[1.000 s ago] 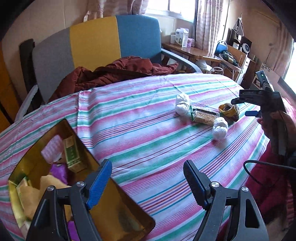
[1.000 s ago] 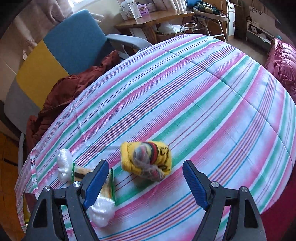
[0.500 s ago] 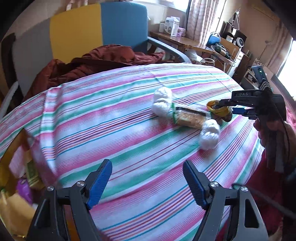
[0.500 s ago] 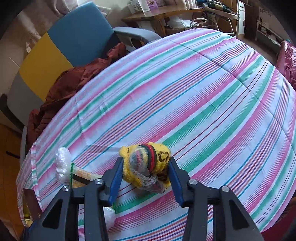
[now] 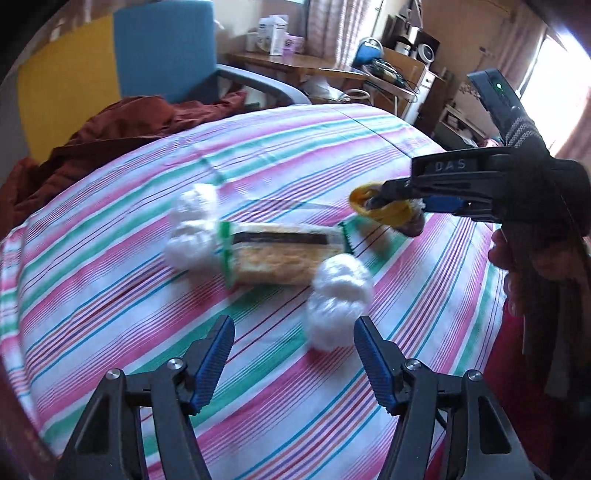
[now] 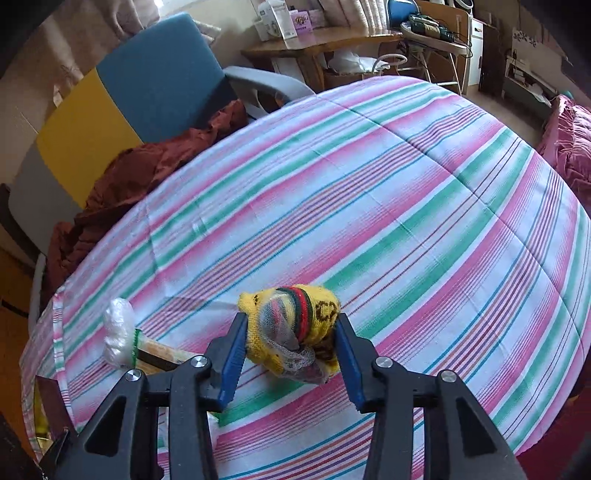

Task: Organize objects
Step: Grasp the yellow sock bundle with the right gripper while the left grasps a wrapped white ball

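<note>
place: home, lived-in room | table: striped cloth [image 6: 424,206], frame centre | upper left: blue-yellow armchair [image 6: 147,92] with rust-red garment [image 6: 147,173] | top: wooden desk [image 6: 321,40] cluttered with boxes, curtains [image 5: 325,22] | right edge: pink bedding [image 6: 569,144]

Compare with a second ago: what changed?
The right tool closed on the yellow bundle, which lay free between open jaws. The left tool swung away from the gold tin toward the snack pack and white bundles; its jaws are closing, empty. Those items stayed put.
</note>
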{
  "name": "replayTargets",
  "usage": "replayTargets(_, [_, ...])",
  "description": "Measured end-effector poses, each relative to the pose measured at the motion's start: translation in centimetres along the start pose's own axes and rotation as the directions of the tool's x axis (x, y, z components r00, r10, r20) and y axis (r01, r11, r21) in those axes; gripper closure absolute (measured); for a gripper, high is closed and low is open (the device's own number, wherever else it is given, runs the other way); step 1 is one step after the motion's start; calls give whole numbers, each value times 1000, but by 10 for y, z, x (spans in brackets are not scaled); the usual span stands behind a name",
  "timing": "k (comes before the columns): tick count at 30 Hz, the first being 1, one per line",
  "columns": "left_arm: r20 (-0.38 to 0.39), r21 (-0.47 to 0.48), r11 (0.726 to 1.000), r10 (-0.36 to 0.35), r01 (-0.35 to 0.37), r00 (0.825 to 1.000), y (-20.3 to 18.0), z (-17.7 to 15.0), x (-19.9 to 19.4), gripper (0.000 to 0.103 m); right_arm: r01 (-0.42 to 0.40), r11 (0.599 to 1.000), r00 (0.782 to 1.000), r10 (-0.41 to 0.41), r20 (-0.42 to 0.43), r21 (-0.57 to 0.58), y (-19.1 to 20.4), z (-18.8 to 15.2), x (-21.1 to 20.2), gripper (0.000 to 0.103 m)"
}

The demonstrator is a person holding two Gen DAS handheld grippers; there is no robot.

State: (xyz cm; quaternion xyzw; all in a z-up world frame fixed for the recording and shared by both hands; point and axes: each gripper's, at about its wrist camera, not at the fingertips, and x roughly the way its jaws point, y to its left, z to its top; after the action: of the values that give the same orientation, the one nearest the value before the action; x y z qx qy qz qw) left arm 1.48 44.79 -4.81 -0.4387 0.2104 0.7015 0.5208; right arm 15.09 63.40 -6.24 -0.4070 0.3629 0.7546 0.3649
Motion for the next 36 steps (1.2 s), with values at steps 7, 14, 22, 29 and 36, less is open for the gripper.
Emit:
replayTargets(7, [-23,33,999,-17,18,1000,-16,12,35,51,20,1000,999,-20,-49,6,-3,1,10,55])
replayTargets(14, [11,52,999,11,-12,1000,-20,7,54,67,31,999,997,-30,-75,6,-3,0,17,49])
replayTargets(22, [76,80,996,24,-30,997,-21,-2,53,66,44,999,995,-43,-85,5,-3,-1,18,48])
replayTargets(29, [85,74,997,17,-23,996,-20,-3,54,65,52,999,994,-52,-100,-3,1,1,26,47])
replayTargets(36, [93,73,997,14,-21,996,-20,-4,53,65,50,999,992,-50,-117,-4,1,2,29,46])
